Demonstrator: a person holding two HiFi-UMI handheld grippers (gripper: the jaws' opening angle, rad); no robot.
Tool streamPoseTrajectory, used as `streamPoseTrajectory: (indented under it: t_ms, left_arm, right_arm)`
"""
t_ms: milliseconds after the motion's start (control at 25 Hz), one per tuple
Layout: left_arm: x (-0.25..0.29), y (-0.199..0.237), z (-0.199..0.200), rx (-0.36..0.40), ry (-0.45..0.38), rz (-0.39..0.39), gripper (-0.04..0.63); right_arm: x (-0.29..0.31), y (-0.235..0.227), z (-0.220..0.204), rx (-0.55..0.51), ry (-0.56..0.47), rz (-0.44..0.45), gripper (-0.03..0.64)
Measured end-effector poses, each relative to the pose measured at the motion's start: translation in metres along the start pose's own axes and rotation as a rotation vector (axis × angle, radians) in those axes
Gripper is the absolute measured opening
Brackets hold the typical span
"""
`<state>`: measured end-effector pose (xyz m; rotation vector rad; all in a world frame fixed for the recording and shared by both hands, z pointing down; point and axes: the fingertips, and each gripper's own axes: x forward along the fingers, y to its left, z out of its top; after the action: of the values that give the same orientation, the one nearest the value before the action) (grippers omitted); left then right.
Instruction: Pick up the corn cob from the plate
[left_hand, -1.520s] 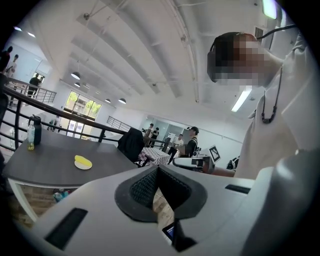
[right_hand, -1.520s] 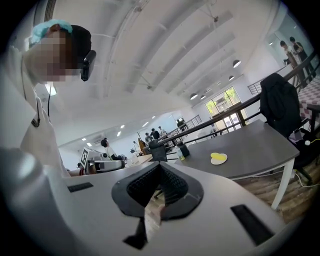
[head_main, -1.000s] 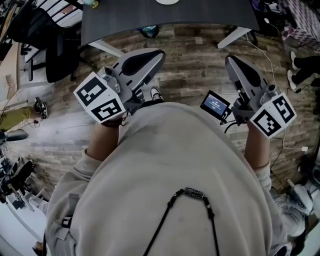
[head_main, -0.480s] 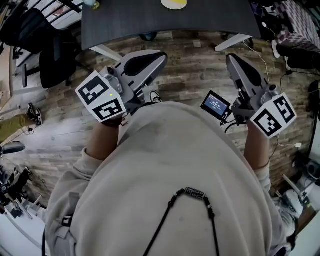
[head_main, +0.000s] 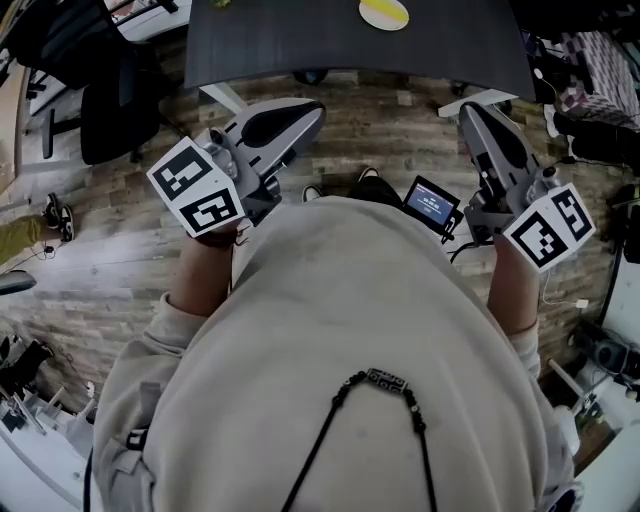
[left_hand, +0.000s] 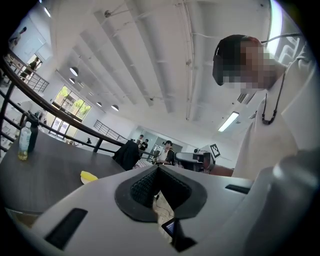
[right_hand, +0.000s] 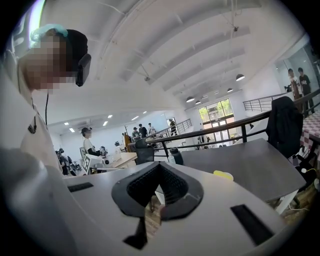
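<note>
The yellow corn cob (head_main: 384, 12) lies on a small pale plate (head_main: 402, 23) on the dark grey table (head_main: 300, 40) at the top of the head view. It also shows as a small yellow shape on the tabletop in the left gripper view (left_hand: 89, 176) and the right gripper view (right_hand: 223, 175). My left gripper (head_main: 315, 108) and right gripper (head_main: 468, 108) are held out over the wooden floor, short of the table's near edge. Both are shut with nothing between the jaws, which meet at their tips in each gripper view (left_hand: 159, 168) (right_hand: 159, 166).
A black chair (head_main: 95, 100) stands left of the table, whose white legs (head_main: 225, 97) show below its edge. A bottle (left_hand: 23, 142) stands on the table's far side, and a dark bottle (right_hand: 175, 156) shows too. Cables and bags lie at the right (head_main: 590, 110). People stand in the background.
The table and plate have come nearer in the head view, and more of the plate shows. Both grippers have travelled forward with the person, still shut.
</note>
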<state>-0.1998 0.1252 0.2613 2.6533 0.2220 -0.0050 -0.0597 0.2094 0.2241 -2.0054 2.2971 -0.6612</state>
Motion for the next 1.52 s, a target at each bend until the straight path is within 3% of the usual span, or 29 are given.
streamPoseTrajectory:
  t_ms: [240, 400, 560, 800, 1040, 1320, 1520]
  left_arm:
    - [-0.037, 0.03, 0.013, -0.038, -0.068, 0.094, 0.0]
    - [-0.073, 0.05, 0.018, -0.081, -0.19, 0.227, 0.0]
    - [-0.091, 0.061, 0.015, -0.086, -0.22, 0.315, 0.0]
    - [-0.068, 0.059, 0.017, -0.049, -0.17, 0.297, 0.0]
    - [-0.04, 0.07, 0.018, -0.047, -0.105, 0.286, 0.0]
    - [0.074, 0.111, 0.041, -0.031, -0.072, 0.262, 0.0]
    - [0.136, 0.115, 0.045, 0.005, -0.003, 0.26, 0.0]
  right_arm:
    - [0.053, 0.007, 0.013, -0.017, 0.049, 0.073, 0.008]
    - [0.078, 0.012, 0.003, -0.037, 0.078, 0.154, 0.008]
    - [0.102, 0.016, 0.003, -0.058, 0.115, 0.224, 0.008]
    - [0.125, 0.003, 0.011, -0.063, 0.145, 0.277, 0.008]
    - [0.133, -0.016, 0.018, -0.041, 0.142, 0.277, 0.008]
    - [0.134, -0.134, 0.048, 0.008, 0.118, 0.241, 0.008]
    - [0.149, -0.175, 0.048, 0.064, 0.136, 0.291, 0.008]
